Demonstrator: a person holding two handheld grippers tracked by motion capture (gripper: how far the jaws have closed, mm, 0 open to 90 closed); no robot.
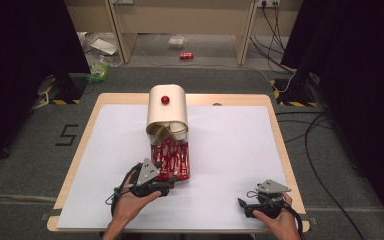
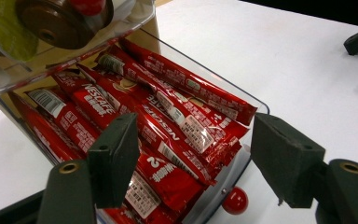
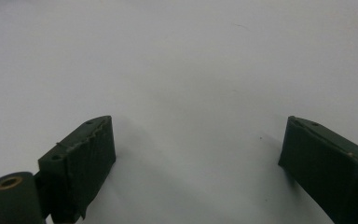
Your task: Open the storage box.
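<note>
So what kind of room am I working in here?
Most likely a lab or recording studio, not a home: black curtains flank the table, cables run across the carpet, and hazard-striped stand bases sit beside it.

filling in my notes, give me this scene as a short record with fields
container: cream box with rounded lid and red knob, its clear plastic drawer pulled open toward the person
contents: red coffee stick sachets, piled loosely
left gripper: open, jaws either side of the sachets, none gripped
right gripper: open, over bare white table sheet, holding nothing
drawer knob: small red ball at the drawer front
</note>
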